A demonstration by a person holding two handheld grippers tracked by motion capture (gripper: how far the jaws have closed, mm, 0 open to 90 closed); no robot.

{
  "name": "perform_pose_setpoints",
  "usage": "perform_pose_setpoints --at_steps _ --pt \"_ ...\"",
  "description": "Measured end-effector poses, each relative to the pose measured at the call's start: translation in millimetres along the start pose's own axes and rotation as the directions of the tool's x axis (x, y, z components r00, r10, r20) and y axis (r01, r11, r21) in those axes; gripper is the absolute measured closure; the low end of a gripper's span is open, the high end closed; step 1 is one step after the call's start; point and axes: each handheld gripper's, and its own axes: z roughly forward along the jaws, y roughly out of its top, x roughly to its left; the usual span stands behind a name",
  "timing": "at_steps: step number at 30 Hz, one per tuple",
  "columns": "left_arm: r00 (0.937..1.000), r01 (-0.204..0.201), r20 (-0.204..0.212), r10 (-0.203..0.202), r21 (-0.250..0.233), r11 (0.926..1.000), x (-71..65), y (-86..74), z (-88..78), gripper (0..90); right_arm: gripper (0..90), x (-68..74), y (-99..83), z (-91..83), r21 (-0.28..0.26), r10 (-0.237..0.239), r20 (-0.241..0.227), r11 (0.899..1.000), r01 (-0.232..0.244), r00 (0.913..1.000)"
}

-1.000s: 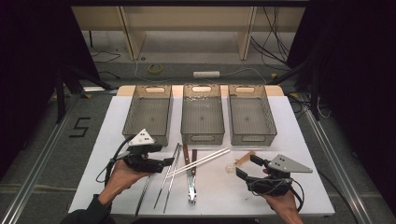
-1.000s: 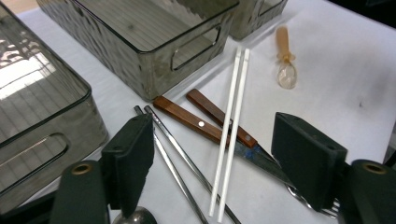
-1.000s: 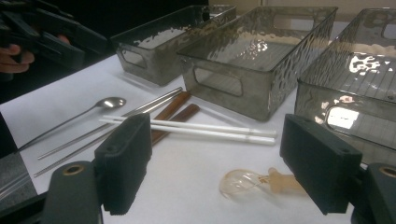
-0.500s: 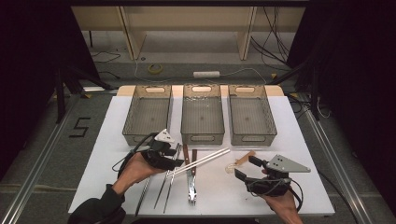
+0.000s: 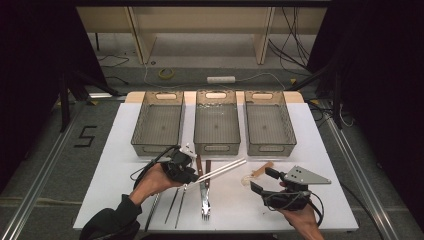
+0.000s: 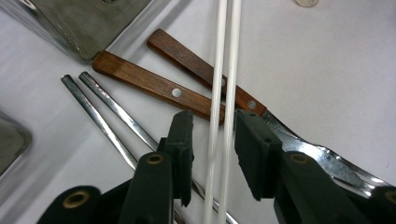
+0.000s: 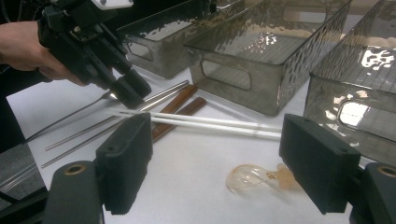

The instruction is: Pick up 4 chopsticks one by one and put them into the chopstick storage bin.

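Note:
A pair of white chopsticks (image 5: 222,169) lies slanted across the white table (image 5: 320,150), over two wooden-handled utensils (image 5: 204,190). My left gripper (image 5: 192,175) is down over the near end of the chopsticks. In the left gripper view the white chopsticks (image 6: 224,70) run between the two pads (image 6: 254,149). The jaws have just been closing, and a gap still shows on the left side. My right gripper (image 5: 257,181) rests at the front right with its jaws wide apart and nothing in them. A small amber plastic spoon (image 7: 254,177) lies just beyond it.
Three grey translucent bins (image 5: 157,122) (image 5: 216,125) (image 5: 269,122) stand in a row at the back. A pair of metal chopsticks (image 5: 176,205) lies left of the wooden-handled fork (image 6: 154,84) and knife (image 6: 196,65). The table's front edge is close to both hands.
My left gripper has moved right and down from the table's left side onto the white chopsticks, and its jaws have narrowed. The right gripper has stayed still.

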Motion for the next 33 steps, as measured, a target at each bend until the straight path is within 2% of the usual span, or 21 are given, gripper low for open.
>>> perform_pose_setpoints --at_steps 7,25,33 --pt "0.9999 -0.008 -0.013 0.008 0.044 0.999 1.9 0.5 7.2 72.9 26.9 0.2 -0.2 0.6 0.007 -0.002 0.001 1.0 0.002 1.0" --pt "0.9998 -0.019 0.002 0.019 0.067 0.9976 3.7 -1.2 18.1 79.9 27.1 0.4 -0.3 1.6 0.017 0.0 -0.005 1.0 0.0 1.0" --pt "0.998 -0.063 0.0 0.064 0.084 0.9945 2.3 -0.8 20.0 84.2 27.3 0.7 -0.4 2.4 0.025 -0.001 -0.006 1.0 0.001 1.0"
